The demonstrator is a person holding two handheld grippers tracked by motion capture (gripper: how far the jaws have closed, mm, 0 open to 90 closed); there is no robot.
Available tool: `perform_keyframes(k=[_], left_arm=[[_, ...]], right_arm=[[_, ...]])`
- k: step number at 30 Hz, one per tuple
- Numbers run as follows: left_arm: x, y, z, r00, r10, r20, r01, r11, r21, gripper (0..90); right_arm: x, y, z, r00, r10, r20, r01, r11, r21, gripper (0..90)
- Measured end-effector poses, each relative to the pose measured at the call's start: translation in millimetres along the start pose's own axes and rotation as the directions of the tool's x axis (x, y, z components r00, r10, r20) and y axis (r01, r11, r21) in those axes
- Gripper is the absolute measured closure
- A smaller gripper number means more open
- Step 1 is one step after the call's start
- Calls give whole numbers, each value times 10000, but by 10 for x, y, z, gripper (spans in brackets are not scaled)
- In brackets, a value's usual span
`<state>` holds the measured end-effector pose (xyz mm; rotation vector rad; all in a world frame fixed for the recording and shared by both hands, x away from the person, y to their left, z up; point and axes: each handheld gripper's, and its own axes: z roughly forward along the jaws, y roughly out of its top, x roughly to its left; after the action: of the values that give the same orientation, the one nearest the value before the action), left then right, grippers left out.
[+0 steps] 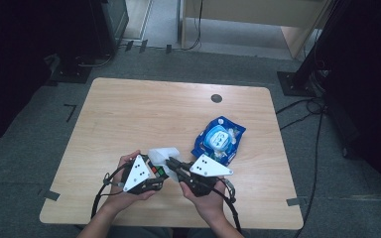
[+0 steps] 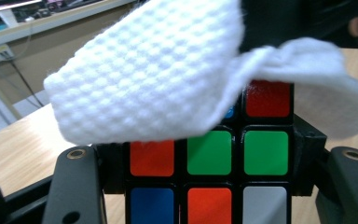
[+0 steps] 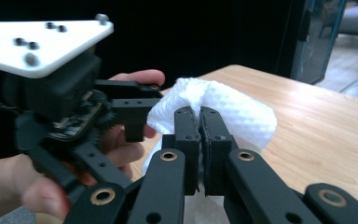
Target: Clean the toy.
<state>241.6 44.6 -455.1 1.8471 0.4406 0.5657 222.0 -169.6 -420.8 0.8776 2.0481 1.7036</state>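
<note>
both tongs sit close together at the near edge of the table (image 1: 129, 109). left gripper (image 2: 205, 186) is clamped on a colour cube (image 2: 209, 172), its jaws pressing the cube's two sides. right gripper (image 3: 199, 116) has its jaws pressed together, pinching a white wipe (image 3: 242, 116); i see the wipe draped over the cube's top, right in front of the left jaws. just beyond my right gripper lies a blue packet of wipes (image 1: 219, 139), near it but apart. a small dark round cap (image 1: 216, 98) sits farther off on the table.
</note>
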Motion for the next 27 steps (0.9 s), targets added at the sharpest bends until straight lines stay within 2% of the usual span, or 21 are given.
perform_keyframes(k=[5,8,11,14,16,18,19,22,24,26,27], left_arm=[[-50,33,9,9998,202,46,-202,9998,-6,340],[-56,37,2,9996,287,65,-287,9996,24,340],[-50,42,-6,9997,251,64,-250,9997,-27,340],[-29,50,-17,9998,204,25,-203,9997,-149,340],[-16,40,-13,9999,171,-3,-171,9998,-79,340],[-15,17,0,9999,158,-22,-158,9999,36,340],[-17,15,5,9999,165,-25,-165,9998,54,340],[-35,38,-2,9998,216,10,-216,9998,-31,340],[-39,45,-14,9994,340,-110,-340,9994,31,340],[-24,55,-37,9998,190,-64,-190,9998,-14,340],[-17,65,-47,9998,190,-75,-191,9998,-58,340]], right_arm=[[-79,-18,-12,9995,170,265,-170,9998,-36,882],[-137,-42,0,9979,178,616,-188,9997,152,882],[-259,-96,14,9938,491,1000,-544,9972,506,882],[-337,-117,0,9909,642,1179,-719,9954,627,881],[-335,-88,-39,9908,847,1054,-890,9954,366,881],[-273,-29,-71,9941,911,587,-912,9958,-3,881],[-207,7,-74,9965,803,217,-800,9967,-127,881],[-61,40,-38,9995,289,-125,-290,9996,-74,880],[-41,14,-12,9997,226,31,-226,9997,-31,880],[-97,-22,-4,9986,412,335,-414,9991,78,881],[-136,-52,-2,9971,434,632,-445,9989,156,881]])
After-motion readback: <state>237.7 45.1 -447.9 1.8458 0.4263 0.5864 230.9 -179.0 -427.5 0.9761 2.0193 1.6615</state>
